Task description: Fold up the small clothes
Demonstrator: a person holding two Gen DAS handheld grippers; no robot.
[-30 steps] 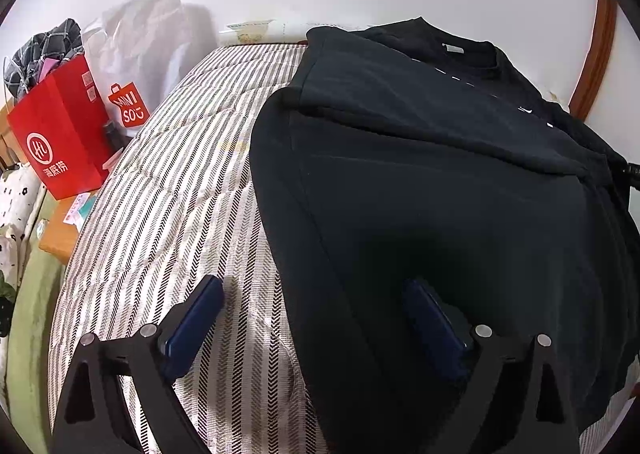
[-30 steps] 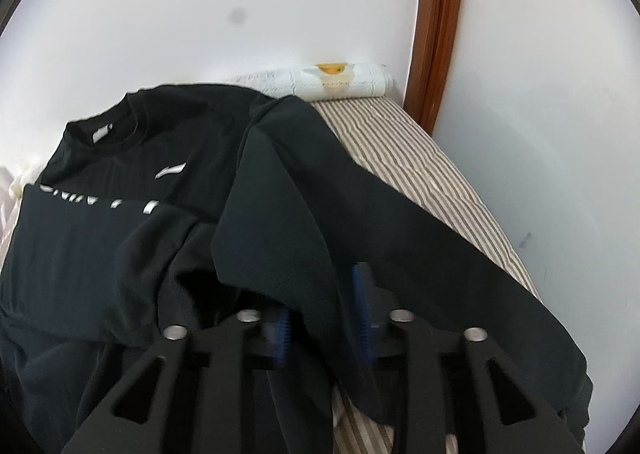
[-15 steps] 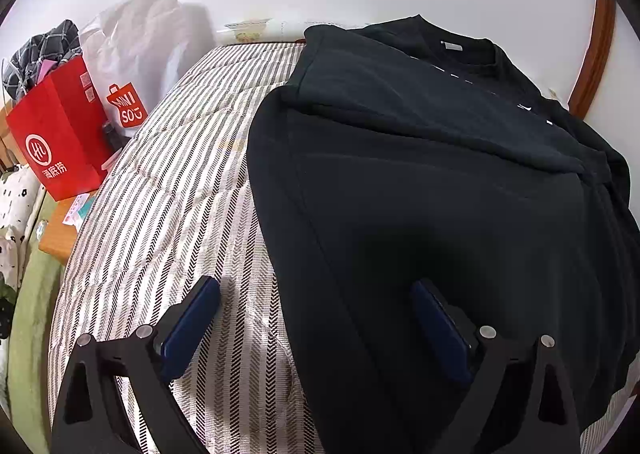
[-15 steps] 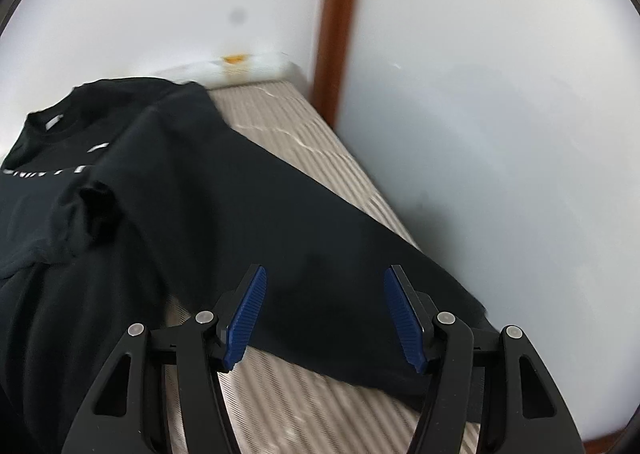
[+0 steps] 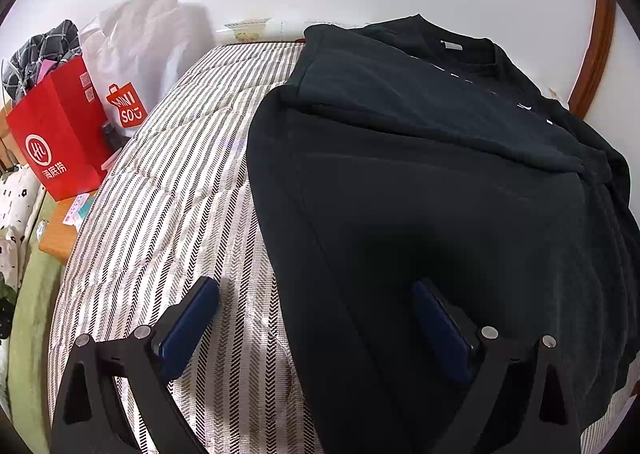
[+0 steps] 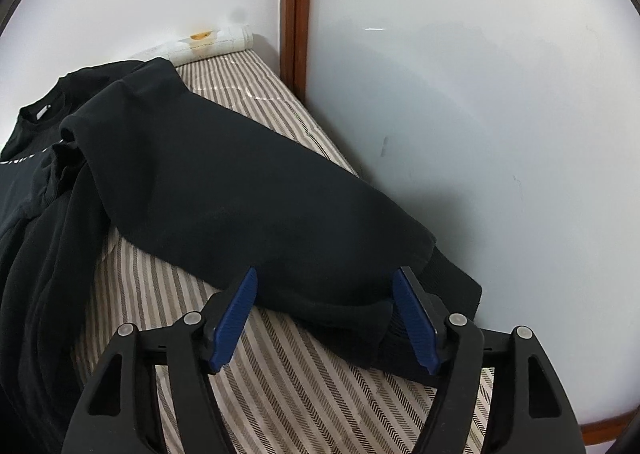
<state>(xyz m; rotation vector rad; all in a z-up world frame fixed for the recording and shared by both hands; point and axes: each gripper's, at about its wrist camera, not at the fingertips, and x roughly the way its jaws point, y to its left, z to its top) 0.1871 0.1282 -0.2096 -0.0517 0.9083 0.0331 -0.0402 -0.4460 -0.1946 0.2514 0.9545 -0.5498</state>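
A black sweatshirt [image 5: 420, 194] lies on a striped bed [image 5: 160, 214], one sleeve [image 6: 248, 190] stretched to the bed's wall-side edge. The right gripper [image 6: 324, 314], jaws opening, straddles the cuff without pressing it, probably to fold it in. The left gripper [image 5: 316, 318] hangs wide over the hem, empty.

Bare striped mattress [image 5: 168, 214] open along its left edge, red bag [image 5: 56, 142] and white bag [image 5: 136, 74] crowding the far-left corner, wall [image 6: 460, 114] tight against the right edge, black sweatshirt [image 5: 440, 194] covering the middle
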